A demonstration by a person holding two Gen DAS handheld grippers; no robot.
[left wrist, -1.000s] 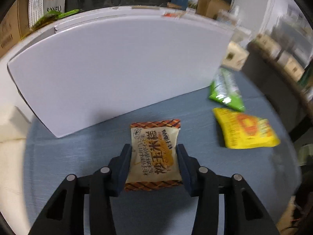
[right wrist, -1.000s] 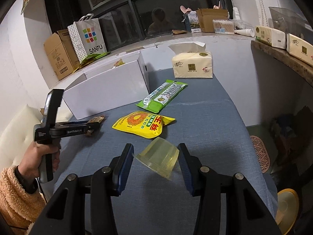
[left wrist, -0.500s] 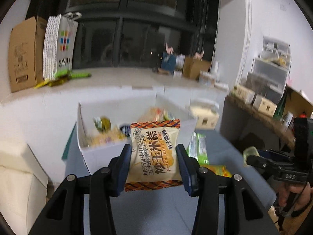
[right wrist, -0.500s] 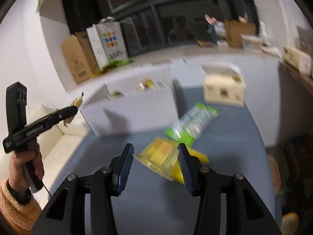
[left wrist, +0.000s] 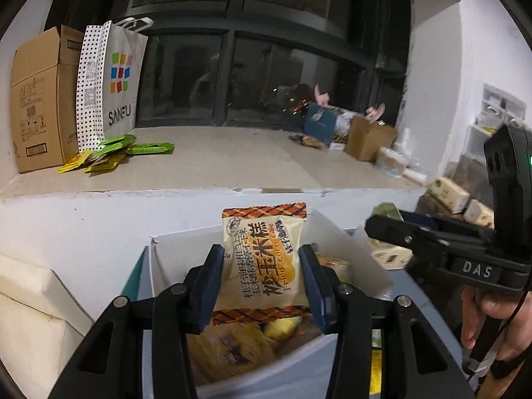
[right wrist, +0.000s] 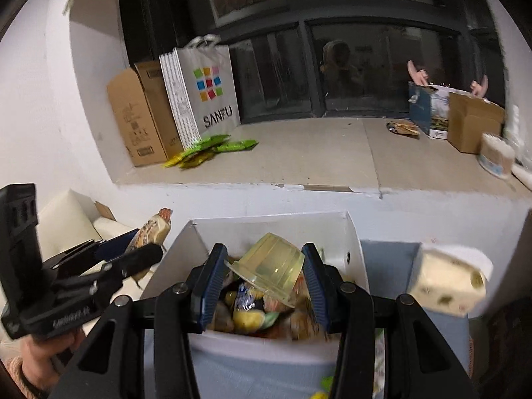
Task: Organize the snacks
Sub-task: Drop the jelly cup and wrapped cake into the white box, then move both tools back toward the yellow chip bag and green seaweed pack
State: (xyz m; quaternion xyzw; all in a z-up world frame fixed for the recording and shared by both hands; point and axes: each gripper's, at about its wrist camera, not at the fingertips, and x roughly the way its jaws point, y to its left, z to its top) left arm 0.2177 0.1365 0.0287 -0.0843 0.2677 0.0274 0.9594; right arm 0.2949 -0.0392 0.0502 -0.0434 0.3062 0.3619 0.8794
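A second ago both snacks were low over the blue surface. Now the left hand-held gripper (left wrist: 261, 282) grips the cream corn-cake packet (left wrist: 262, 259), and the right hand-held gripper (right wrist: 264, 284) grips the clear yellow jelly cup (right wrist: 269, 269), above the white cardboard box (right wrist: 357, 249), ready to drop in.

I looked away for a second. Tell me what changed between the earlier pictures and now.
Both grippers rose from the blue table and came over the open white cardboard box. The left gripper carried the beige corn-cake packet with orange checked ends up; the right gripper carried the translucent yellow jelly cup. Nothing was released; both grips stayed shut.
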